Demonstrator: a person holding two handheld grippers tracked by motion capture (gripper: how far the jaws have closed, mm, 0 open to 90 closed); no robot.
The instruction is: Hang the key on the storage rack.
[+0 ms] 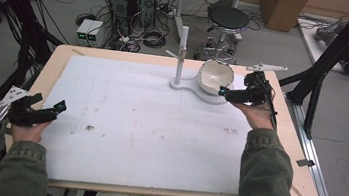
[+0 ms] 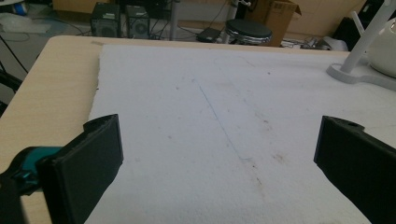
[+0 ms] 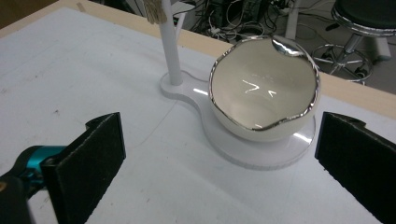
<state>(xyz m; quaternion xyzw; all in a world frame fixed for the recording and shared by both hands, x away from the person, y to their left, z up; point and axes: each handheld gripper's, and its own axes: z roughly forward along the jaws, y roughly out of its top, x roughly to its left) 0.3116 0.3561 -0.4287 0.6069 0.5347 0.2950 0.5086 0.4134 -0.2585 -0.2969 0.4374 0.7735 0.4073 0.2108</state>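
White bowl (image 3: 264, 91) tilted on the round base of the white stand (image 3: 254, 151), right gripper (image 1: 228, 93) just beside the bowl, jaws wide apart, empty, left gripper (image 1: 55, 108) well apart from the bowl, jaws wide, empty, stand top cut off in the right gripper view.

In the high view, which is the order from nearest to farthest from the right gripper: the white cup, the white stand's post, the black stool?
From the right gripper:
1. White cup, just beside it, on the stand's round base.
2. White stand's post, farther left, upright on the table.
3. Black stool, on the floor beyond the table's far edge.
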